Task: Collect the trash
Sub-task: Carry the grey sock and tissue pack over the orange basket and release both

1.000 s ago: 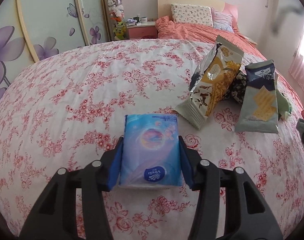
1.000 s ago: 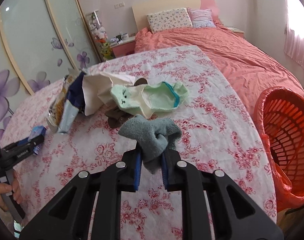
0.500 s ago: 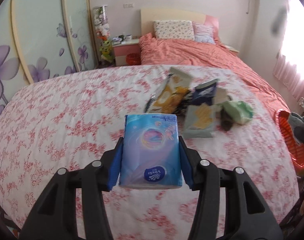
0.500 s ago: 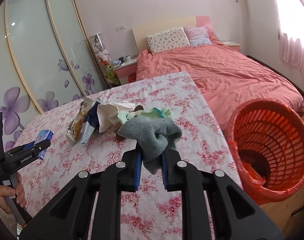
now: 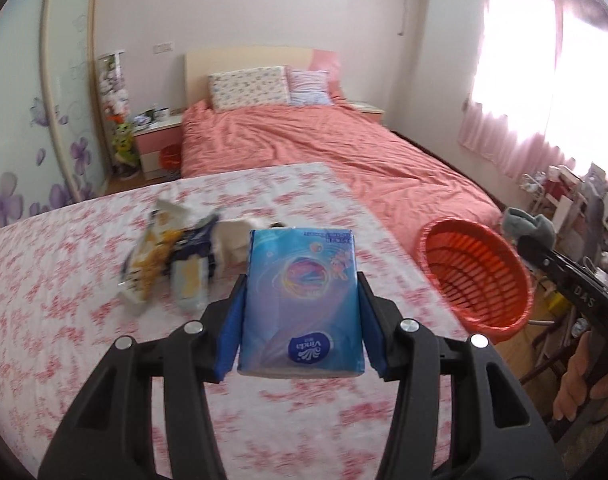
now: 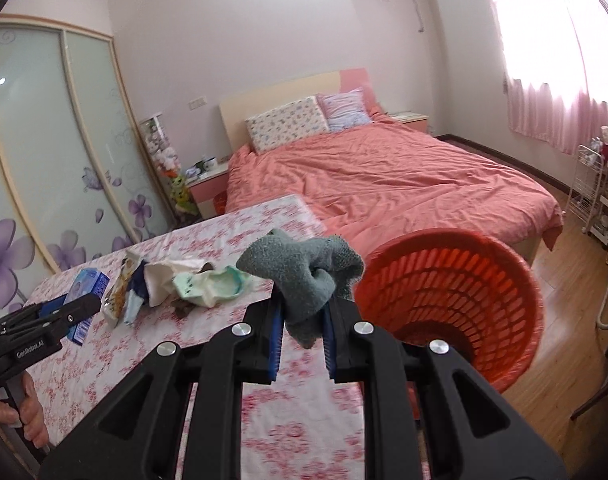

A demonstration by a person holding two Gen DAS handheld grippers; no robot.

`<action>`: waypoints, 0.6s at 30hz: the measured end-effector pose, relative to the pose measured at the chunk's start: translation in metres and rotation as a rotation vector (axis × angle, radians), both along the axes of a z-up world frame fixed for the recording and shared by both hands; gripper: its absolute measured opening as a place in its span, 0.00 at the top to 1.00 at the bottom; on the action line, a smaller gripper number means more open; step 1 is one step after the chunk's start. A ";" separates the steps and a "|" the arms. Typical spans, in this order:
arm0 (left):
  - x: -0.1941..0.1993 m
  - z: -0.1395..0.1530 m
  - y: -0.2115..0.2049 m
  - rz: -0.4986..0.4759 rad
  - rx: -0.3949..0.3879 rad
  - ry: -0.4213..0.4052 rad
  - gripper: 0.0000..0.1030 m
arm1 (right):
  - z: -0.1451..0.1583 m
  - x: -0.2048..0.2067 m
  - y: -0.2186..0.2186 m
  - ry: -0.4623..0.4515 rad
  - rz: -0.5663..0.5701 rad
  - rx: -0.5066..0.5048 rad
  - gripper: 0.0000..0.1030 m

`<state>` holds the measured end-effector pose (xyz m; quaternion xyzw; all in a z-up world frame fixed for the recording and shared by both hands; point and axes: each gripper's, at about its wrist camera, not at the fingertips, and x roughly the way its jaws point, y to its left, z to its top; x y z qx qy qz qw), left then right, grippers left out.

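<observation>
Counts:
- Tissue pack point(image 5: 301, 300): 1, blue.
- Grey sock point(image 6: 304, 276): 1, balled up.
- Orange basket point(image 6: 500, 280): 1, off the tabletop's point(image 6: 207, 320) right edge, on the floor.
- Snack wrappers: 2, one yellow point(image 5: 147, 264), one dark blue point(image 5: 189, 268), side by side mid-tabletop.
- Pale green cloth point(image 6: 211, 284): 1, touching the white crumpled piece point(image 6: 163, 276), also 1.
- Small dark scrap point(image 6: 181, 308): 1, too small to identify.
- Pillows: 2 on the bed, one floral point(image 6: 287, 124), one striped point(image 6: 344, 112).
- Nightstands: 2, one either side of the headboard.

Glossy plastic tissue pack point(image 5: 301, 300), fuzzy grey cloth point(image 6: 304, 276), slatted plastic basket point(image 6: 456, 296).
</observation>
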<state>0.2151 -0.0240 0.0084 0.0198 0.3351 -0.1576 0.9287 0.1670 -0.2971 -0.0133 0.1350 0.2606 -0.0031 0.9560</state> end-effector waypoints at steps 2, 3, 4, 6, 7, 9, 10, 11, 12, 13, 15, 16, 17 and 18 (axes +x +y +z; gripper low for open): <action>0.002 0.000 -0.022 -0.040 -0.010 0.001 0.51 | 0.001 -0.002 -0.016 -0.006 -0.033 0.007 0.84; 0.003 0.000 -0.036 -0.063 -0.014 0.003 0.51 | 0.001 -0.003 -0.025 -0.008 -0.048 0.011 0.84; 0.005 0.000 -0.050 -0.087 -0.020 0.008 0.51 | 0.000 -0.004 -0.031 -0.009 -0.062 0.015 0.84; 0.008 -0.002 -0.074 -0.127 -0.027 0.014 0.51 | -0.001 -0.003 -0.047 -0.008 -0.091 0.028 0.84; 0.010 -0.003 -0.089 -0.152 -0.032 0.019 0.51 | -0.002 -0.002 -0.052 -0.008 -0.101 0.037 0.84; 0.013 -0.007 -0.116 -0.195 -0.041 0.032 0.51 | -0.005 0.000 -0.065 -0.006 -0.121 0.052 0.84; 0.016 -0.008 -0.126 -0.212 -0.045 0.038 0.51 | -0.007 0.001 -0.070 -0.006 -0.130 0.057 0.84; 0.018 -0.010 -0.133 -0.227 -0.048 0.043 0.51 | -0.009 0.002 -0.074 -0.007 -0.138 0.061 0.84; 0.021 -0.013 -0.149 -0.251 -0.051 0.048 0.51 | -0.011 0.004 -0.079 -0.007 -0.145 0.066 0.84; 0.023 -0.015 -0.158 -0.264 -0.051 0.050 0.51 | -0.013 0.005 -0.083 -0.007 -0.152 0.070 0.84; 0.028 -0.020 -0.177 -0.295 -0.052 0.056 0.51 | -0.016 0.008 -0.093 -0.010 -0.164 0.083 0.84; 0.031 -0.023 -0.187 -0.309 -0.052 0.059 0.51 | -0.019 0.010 -0.098 -0.010 -0.169 0.090 0.84; 0.034 -0.026 -0.195 -0.321 -0.052 0.064 0.51 | -0.020 0.012 -0.100 -0.011 -0.174 0.095 0.84; 0.038 -0.028 -0.200 -0.327 -0.053 0.068 0.51 | -0.022 0.014 -0.104 -0.011 -0.179 0.100 0.84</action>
